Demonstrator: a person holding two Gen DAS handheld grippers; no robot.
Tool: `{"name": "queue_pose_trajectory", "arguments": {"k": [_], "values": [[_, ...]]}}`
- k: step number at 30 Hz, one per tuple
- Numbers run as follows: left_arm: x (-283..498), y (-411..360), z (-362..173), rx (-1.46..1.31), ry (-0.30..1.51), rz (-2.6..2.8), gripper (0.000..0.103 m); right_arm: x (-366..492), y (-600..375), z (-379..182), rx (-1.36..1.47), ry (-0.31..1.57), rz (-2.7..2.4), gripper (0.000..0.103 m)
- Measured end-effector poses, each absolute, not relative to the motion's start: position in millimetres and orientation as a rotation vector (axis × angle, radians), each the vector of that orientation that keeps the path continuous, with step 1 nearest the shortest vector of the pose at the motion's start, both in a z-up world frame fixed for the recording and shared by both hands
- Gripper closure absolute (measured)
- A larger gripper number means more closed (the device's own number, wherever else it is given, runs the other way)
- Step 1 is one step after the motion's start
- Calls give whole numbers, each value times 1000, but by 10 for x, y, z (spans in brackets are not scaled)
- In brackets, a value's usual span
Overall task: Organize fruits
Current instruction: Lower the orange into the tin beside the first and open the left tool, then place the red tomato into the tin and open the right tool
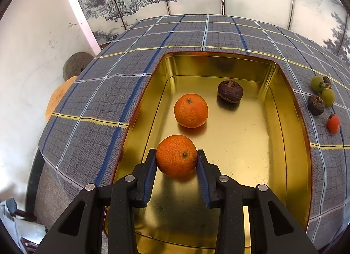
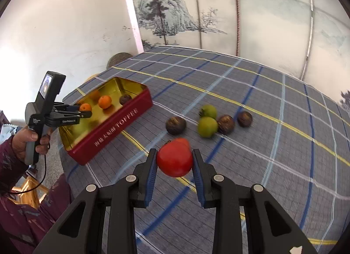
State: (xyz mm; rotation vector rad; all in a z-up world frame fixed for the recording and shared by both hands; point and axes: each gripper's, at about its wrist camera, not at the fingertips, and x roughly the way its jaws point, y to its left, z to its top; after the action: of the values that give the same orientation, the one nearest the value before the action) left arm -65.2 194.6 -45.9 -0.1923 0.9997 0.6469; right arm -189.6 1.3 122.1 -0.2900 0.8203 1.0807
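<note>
Gripped orange, stem camera-facing

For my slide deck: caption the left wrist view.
Left gripper clasps an orange inside the gold-lined tin, beside another orange and a dark fruit.

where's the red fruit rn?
The red fruit is between the fingers of the right claw, seemingly lifted above the plaid tablecloth, right of the red toffee tin and nearer the camera than the loose green and brown fruits.

Glossy gold metal lines the toffee tin; the plaid tablecloth is matt woven cloth; the held tangerine has dimpled peel
</note>
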Motion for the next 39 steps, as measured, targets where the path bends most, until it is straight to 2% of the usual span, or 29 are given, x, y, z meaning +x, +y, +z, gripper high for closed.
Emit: {"name": "queue_pose_trajectory", "arguments": {"k": [4,7,9,11,17,24,39], "values": [[-655,1945,-446,-189,995,639,65,-1941,217,1311,-298,804,1117,74],[-684,1939,-411,-189,980,638,59,-1971,412,1384,-297,793,1158,74],[-721,1933,-362,-183,958,640,49,-2001,532,1421,-300,786,1180,74],[-753,1927,-307,-178,933,640,45,-2042,676,1460,-306,775,1212,74],[-853,1916,-202,-178,898,640,44,-2106,1169,1437,-299,798,1309,74],[-1007,1944,-207,-178,892,675,43,-2239,1790,1148,-307,897,1405,74],[-1319,2150,-219,-251,880,719,40,-2411,2464,812,-409,989,1422,74]]}}
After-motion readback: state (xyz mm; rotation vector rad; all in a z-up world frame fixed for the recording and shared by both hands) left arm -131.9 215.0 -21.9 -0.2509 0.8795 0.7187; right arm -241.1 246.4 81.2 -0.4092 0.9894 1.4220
